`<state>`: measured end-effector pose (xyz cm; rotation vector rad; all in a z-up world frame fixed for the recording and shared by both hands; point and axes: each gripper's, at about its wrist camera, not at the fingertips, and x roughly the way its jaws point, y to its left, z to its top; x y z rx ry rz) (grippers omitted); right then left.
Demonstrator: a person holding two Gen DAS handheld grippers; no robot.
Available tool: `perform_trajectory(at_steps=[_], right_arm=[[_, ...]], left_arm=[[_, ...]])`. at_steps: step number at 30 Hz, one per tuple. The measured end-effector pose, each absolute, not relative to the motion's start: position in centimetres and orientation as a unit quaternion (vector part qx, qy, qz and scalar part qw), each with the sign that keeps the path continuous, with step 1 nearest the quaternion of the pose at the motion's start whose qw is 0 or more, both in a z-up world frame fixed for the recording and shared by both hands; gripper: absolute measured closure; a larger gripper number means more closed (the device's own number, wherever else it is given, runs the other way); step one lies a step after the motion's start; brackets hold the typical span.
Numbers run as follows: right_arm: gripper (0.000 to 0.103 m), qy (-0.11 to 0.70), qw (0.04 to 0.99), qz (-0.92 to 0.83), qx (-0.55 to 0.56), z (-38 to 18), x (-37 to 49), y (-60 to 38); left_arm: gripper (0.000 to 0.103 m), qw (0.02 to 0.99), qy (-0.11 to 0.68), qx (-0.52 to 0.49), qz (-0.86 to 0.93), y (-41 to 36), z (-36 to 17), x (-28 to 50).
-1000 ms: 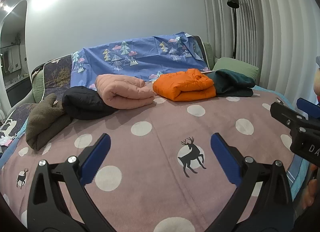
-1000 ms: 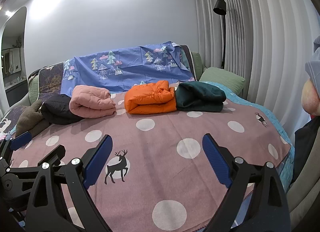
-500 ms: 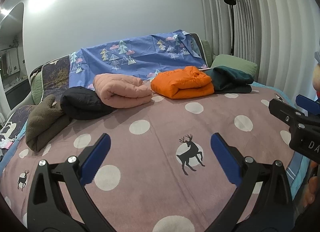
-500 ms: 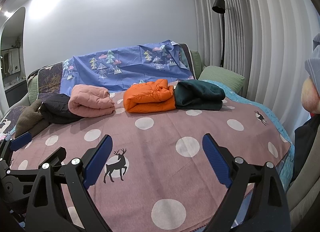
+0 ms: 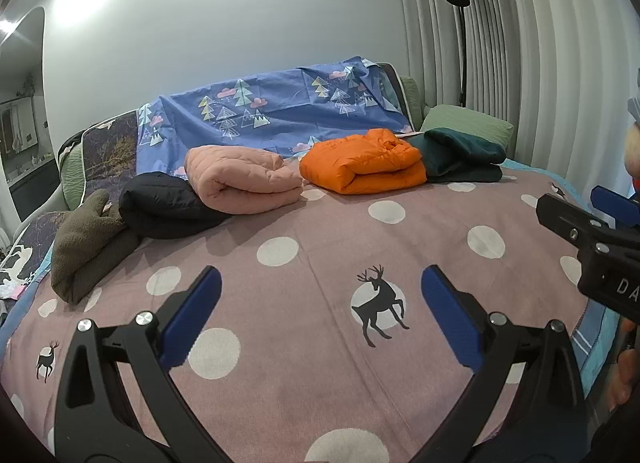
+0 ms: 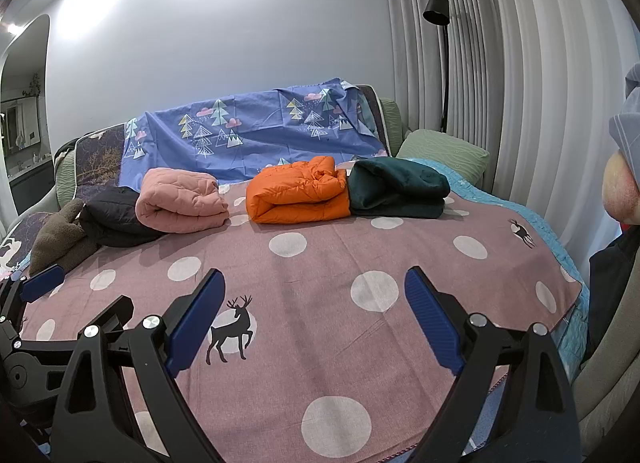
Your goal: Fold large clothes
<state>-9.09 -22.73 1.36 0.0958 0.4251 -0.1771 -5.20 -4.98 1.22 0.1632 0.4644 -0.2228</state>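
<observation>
Over the near edge of the bed (image 5: 320, 391), the left gripper (image 5: 320, 315) and right gripper (image 6: 314, 317) hover side by side, both with jaws wide apart and empty. Bare spotted cover stretches ahead of them. Every garment lies well beyond, in a row along the far edge running left to right: olive bundle (image 5: 86, 243), black jacket (image 5: 164, 209), pink quilted jacket (image 5: 240, 179), orange puffer (image 6: 296, 195), dark green fleece (image 6: 398, 187). All look already folded. The left gripper sits nearer the olive end.
</observation>
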Motion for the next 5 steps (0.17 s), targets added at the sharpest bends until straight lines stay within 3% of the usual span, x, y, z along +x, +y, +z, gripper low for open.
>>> perform_trajectory(at_steps=[5], right_arm=[[0.012,0.212,0.972,-0.088,0.048,1.3,-9.08,-22.7]], left_arm=[[0.002,0.963,0.23,0.085,-0.112,-4.95,1.08,-5.24]])
